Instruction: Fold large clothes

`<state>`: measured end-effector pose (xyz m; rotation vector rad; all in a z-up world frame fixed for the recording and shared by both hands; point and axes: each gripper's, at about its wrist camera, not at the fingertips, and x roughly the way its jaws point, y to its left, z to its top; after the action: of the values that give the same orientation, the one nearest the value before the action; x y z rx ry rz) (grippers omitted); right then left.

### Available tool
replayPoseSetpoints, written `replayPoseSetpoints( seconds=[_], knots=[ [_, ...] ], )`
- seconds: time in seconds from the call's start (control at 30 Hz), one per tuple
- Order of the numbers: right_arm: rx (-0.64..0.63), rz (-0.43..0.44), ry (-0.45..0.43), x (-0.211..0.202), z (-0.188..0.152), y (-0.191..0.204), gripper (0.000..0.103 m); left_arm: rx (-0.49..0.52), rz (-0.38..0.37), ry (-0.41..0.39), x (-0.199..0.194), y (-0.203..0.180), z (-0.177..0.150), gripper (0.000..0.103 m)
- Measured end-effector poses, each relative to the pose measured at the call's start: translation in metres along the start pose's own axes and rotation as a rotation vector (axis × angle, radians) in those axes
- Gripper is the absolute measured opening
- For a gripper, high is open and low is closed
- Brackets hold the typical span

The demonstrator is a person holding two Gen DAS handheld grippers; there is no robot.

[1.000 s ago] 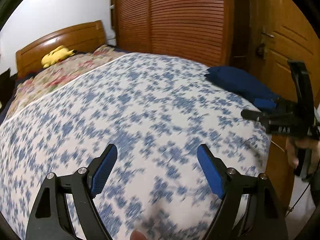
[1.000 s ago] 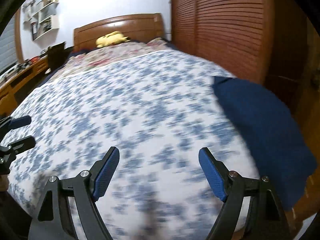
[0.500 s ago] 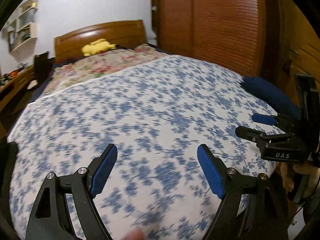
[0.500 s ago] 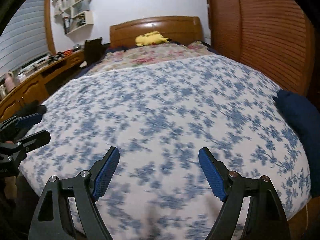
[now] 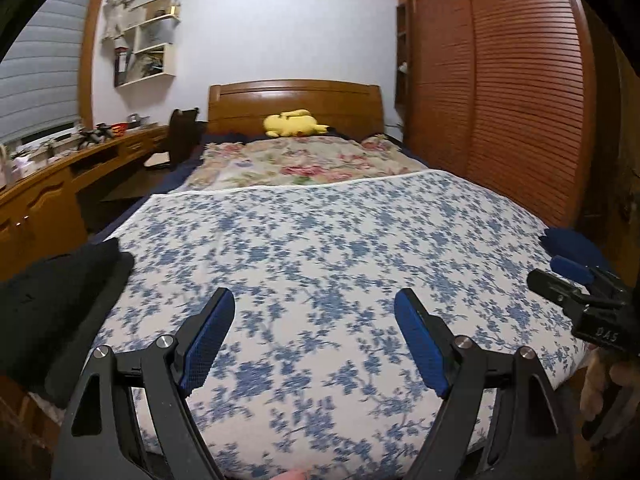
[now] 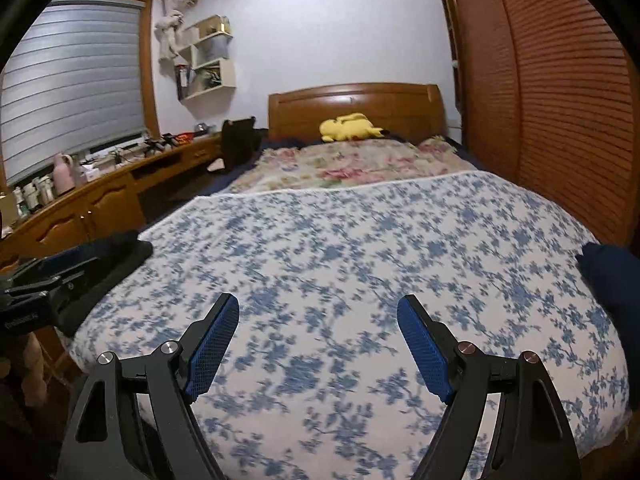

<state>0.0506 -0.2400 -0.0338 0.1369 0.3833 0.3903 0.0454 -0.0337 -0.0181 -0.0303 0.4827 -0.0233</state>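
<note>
While a black garment (image 5: pixel 52 300) lies bunched at the bed's left edge and a dark blue one (image 6: pixel 612 276) at its right edge, both on the blue-flowered sheet (image 5: pixel 320 260), the left gripper (image 5: pixel 314 336) and right gripper (image 6: pixel 318 340) hover wide open and empty over the bed's foot.

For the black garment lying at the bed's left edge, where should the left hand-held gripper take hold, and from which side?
Judging by its pose, grip the black garment at the corner that reaches onto the blue-flowered cover, coming in low from the bed's middle. That corner lies flat and free of the heap, so one finger could slide under it. The left hand-held gripper is open and empty.
</note>
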Motion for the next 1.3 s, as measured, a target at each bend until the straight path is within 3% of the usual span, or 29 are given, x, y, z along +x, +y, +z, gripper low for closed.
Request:
replayPoseSetpoints(
  seconds=[1.3],
  knots=[
    [-0.023,0.021,-0.006,0.006,-0.011,0.013,0.083,0.002,0.021,-0.019,-0.010,0.006,-0.010,0.083]
  ],
)
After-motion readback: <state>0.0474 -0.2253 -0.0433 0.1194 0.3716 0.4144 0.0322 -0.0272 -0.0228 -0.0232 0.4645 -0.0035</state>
